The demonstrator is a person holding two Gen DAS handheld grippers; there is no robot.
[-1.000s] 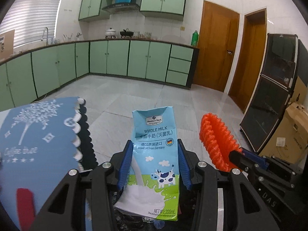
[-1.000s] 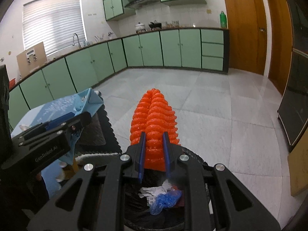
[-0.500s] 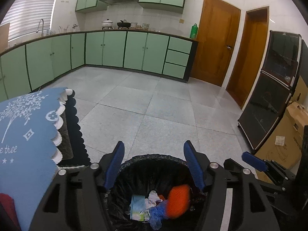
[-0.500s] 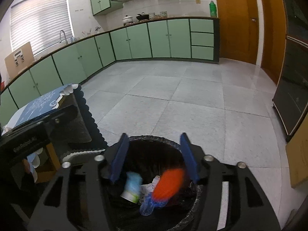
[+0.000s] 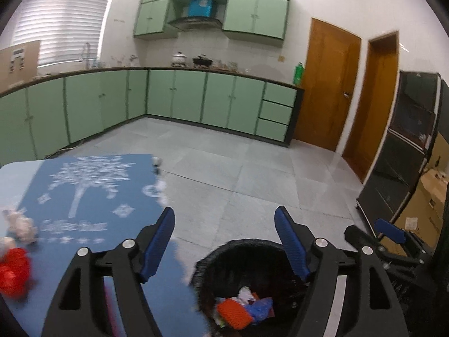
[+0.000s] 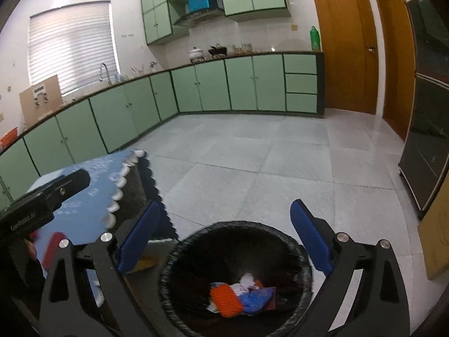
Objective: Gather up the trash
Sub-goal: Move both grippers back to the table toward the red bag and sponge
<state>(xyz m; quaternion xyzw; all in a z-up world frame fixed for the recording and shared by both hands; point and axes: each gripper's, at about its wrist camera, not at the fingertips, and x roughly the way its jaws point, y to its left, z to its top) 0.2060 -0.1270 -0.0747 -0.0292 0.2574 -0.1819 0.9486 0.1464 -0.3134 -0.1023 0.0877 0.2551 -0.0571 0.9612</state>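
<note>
The table [image 5: 84, 196], under a blue cloth, stands just left of the bin [image 6: 235, 255]; the bin, black-lined, sits on the floor below both grippers. Inside the bin lie an orange net [image 6: 226, 299], blue wrapper and white paper. Left gripper [image 5: 224, 241] and right gripper [image 6: 224, 236] both stand spread and empty over the bin. This looks like the gap between drops: next, reach left of the bin for the red scrap [image 5: 12, 272] and crumpled bits [image 5: 21, 224] on the table.

I see the black-lined trash bin [image 6: 303, 255] standing on the floor beside the table; inside it lie an orange ribbed piece [image 6: 226, 299], blue plastic [image 6: 256, 297] and white paper [image 6: 247, 280].
</note>
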